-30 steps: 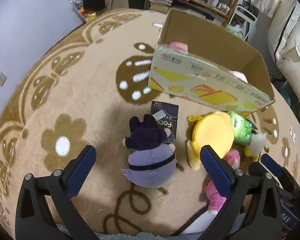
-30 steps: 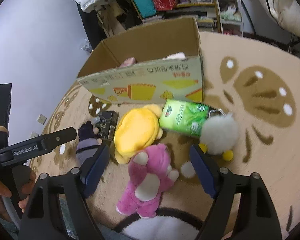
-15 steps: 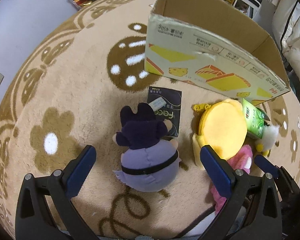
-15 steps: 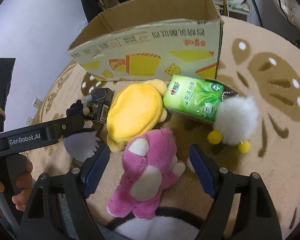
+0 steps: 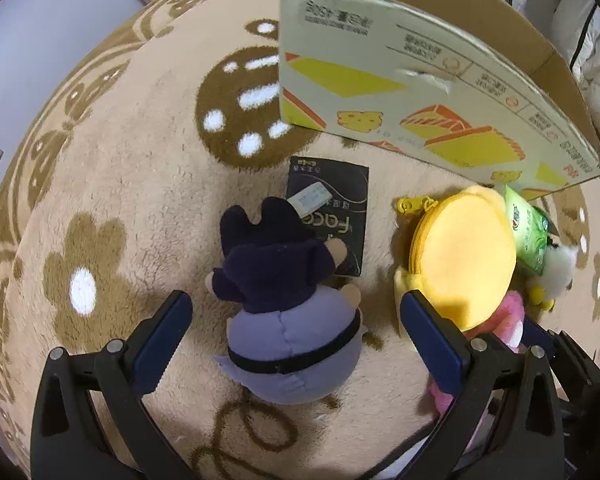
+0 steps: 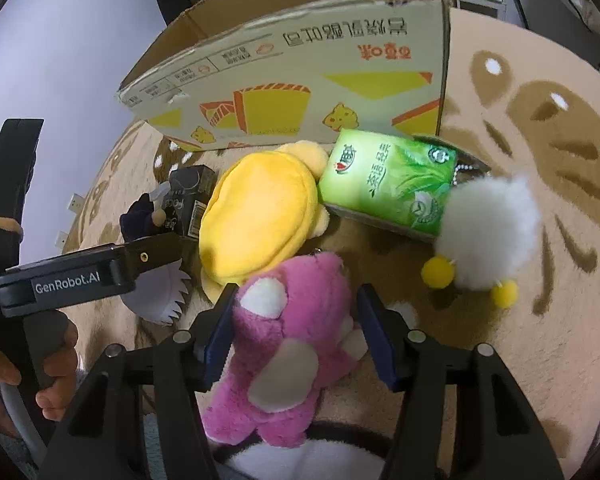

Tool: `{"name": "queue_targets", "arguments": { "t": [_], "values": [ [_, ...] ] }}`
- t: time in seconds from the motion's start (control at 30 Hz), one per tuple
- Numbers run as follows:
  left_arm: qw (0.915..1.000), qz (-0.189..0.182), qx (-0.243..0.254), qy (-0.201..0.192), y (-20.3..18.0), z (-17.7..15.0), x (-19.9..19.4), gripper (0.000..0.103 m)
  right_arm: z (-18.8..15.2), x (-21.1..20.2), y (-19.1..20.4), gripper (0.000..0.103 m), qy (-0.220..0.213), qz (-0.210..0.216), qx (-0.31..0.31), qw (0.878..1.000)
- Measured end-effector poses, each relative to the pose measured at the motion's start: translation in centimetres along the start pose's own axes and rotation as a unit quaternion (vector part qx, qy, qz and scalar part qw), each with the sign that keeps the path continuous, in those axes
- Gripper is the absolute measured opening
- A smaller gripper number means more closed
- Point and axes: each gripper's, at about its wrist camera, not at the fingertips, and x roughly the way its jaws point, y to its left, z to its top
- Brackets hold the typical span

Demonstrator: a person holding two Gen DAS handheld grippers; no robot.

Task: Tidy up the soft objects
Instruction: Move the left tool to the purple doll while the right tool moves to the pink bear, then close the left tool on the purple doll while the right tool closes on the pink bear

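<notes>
On the patterned rug (image 5: 148,168), the left gripper (image 5: 296,332) hangs over a purple-robed plush doll (image 5: 288,320) lying face down, its jaws spread wide to either side and clear of it, apparently so the round body fits between them. The doll's dark head overlaps a black packet (image 5: 332,208), so the body looks the cleaner place to pinch. Further right, a yellow round plush (image 6: 260,220) leans against a green tea carton (image 6: 392,184), with a white pom-pom toy (image 6: 488,232) beside that. The right gripper (image 6: 296,336) straddles the pink plush bear (image 6: 296,340) and is closing; the pads look just at its fur, not yet squeezing. The open cardboard box (image 6: 300,92) stands just behind, likely where the toys go.
</notes>
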Motion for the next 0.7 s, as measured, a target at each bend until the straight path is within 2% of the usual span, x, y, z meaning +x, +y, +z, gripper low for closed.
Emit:
{"name": "queue_targets", "arguments": {
  "t": [0.2,0.7],
  "values": [
    [0.9996,0.006,0.022,0.015,-0.5,0.1,1.0,0.103,0.1,0.5,-0.5,0.063,0.009,0.014,0.016,1.000],
    [0.9978,0.031,0.035,0.048,-1.4,-0.8,3.4,0.103,0.0,0.8,0.3,0.059,0.003,-0.002,-0.005,1.000]
  ]
}}
